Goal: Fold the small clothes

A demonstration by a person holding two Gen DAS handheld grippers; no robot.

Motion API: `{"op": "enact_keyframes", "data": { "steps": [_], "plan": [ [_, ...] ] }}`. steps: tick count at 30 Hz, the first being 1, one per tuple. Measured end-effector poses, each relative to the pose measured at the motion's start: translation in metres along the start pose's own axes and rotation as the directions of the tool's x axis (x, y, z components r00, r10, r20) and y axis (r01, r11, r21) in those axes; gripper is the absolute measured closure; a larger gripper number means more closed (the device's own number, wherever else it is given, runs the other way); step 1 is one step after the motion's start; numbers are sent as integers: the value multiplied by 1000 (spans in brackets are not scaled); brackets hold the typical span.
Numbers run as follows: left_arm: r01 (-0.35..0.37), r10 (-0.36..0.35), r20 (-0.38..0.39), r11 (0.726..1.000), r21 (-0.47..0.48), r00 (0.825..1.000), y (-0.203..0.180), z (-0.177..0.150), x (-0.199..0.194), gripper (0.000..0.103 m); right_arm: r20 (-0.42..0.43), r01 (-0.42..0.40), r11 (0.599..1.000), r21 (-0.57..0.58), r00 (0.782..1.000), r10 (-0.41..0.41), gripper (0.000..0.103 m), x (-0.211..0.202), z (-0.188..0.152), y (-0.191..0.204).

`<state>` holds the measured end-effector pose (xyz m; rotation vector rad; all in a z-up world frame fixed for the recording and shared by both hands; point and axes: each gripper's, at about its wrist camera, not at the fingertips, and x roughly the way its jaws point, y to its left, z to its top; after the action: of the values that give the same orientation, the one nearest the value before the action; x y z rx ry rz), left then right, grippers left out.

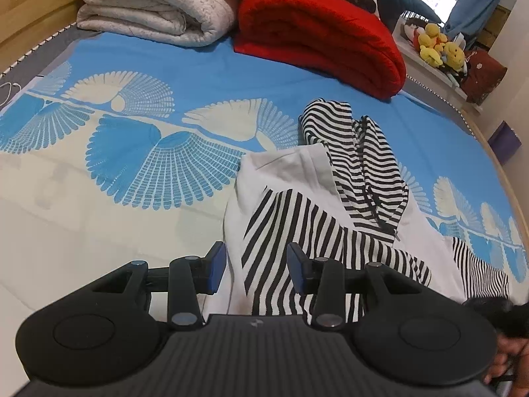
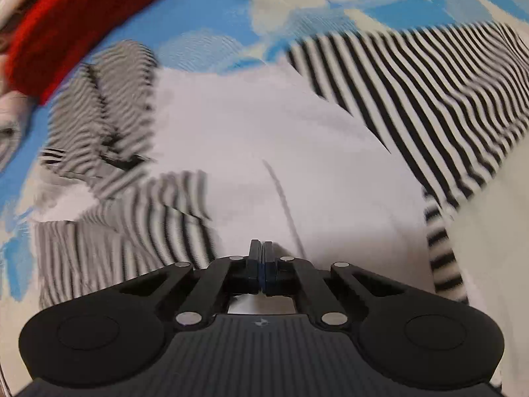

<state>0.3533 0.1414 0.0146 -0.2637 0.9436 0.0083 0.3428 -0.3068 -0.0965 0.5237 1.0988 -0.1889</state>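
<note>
A small white hooded top with black-and-white striped sleeves and hood [image 1: 317,205] lies on the blue patterned bedsheet [image 1: 139,125]. My left gripper [image 1: 256,266] is open just above its near edge, with the jaws either side of a striped sleeve folded over the body. In the blurred right wrist view my right gripper [image 2: 261,261] is shut with the pads together over the white body [image 2: 264,132] of the top; no cloth shows between them. The other striped sleeve [image 2: 429,92] runs to the right.
A folded red blanket [image 1: 324,33] and a folded white quilt [image 1: 155,3] sit at the far end of the bed. Yellow plush toys [image 1: 439,48] stand on a ledge beyond the right bed edge. A wooden bed frame [image 1: 509,178] borders the right side.
</note>
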Motion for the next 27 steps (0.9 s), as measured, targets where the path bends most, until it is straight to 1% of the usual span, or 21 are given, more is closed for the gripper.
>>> {"op": "enact_keyframes", "data": {
  "steps": [2,3,4,5,6,7,8,9,10,12,13,14,16,17,19,21,22,23,24,26,27],
  "plan": [
    [0,0,-5,1000,7,1000,-1,-2,2,59,104,-39,999,-9,994,39,103,-24,6,5],
    [-2,2,-8,1000,17,1000,-3,-2,3,59,164,-78,997,-17,983,80,103,-38,9,7],
    [-3,3,-11,1000,26,1000,-5,-3,5,59,233,-116,993,-35,965,121,103,-55,12,9],
    [-4,5,-14,999,34,1000,-6,-3,6,59,284,-124,990,-60,949,136,103,-68,14,10],
    [-6,7,-18,999,40,1000,-8,-4,8,59,316,-110,991,-76,940,128,103,-76,16,9],
    [-7,8,-20,999,43,1000,-9,-5,10,59,317,-86,994,-65,943,103,103,-76,18,4],
    [-8,9,-22,999,46,1000,-10,-5,11,59,284,-69,997,-30,956,74,103,-70,19,-5],
    [-7,8,-22,999,49,1000,-12,-5,12,59,229,-71,997,7,971,68,100,-60,20,-15],
    [-6,7,-21,999,52,1000,-14,-5,12,59,174,-83,996,33,982,76,99,-49,21,-24],
    [-1,2,-19,998,55,1000,-17,-5,13,59,86,-93,994,52,992,88,99,-27,18,-36],
    [0,1,-20,998,58,1000,-19,-6,13,59,67,-86,995,49,994,82,92,-22,16,-38],
    [1,0,-21,998,60,1000,-20,-6,14,59,53,-86,995,39,995,84,84,-17,15,-39],
    [2,0,-24,998,66,1000,-23,-7,16,59,30,-97,995,17,995,96,72,-10,13,-37],
    [2,0,-25,998,71,1000,-24,-7,16,59,16,-92,996,10,996,91,70,-6,12,-34],
    [1,1,-27,997,78,1000,-26,-8,18,59,-2,-101,995,-11,995,101,70,4,7,-27],
    [-5,7,-32,997,81,999,-26,-8,21,59,-29,-58,998,-26,998,57,71,14,0,-27],
    [-6,9,-34,997,83,999,-26,-8,21,59,-25,-56,998,-30,998,56,74,17,-1,-24],
    [-7,10,-35,996,85,999,-26,-8,22,59,-12,-59,997,-46,998,58,92,16,-1,-21],
    [-10,13,-35,996,88,999,-26,-8,23,59,2,-58,996,-64,998,58,98,13,0,-18],
    [-15,19,-39,996,87,999,-25,-8,26,59,65,-77,994,-76,994,82,98,1,4,-15],
    [-16,20,-40,996,86,999,-25,-7,27,59,124,-109,990,-85,985,119,99,-14,9,-13]
  ]
}}
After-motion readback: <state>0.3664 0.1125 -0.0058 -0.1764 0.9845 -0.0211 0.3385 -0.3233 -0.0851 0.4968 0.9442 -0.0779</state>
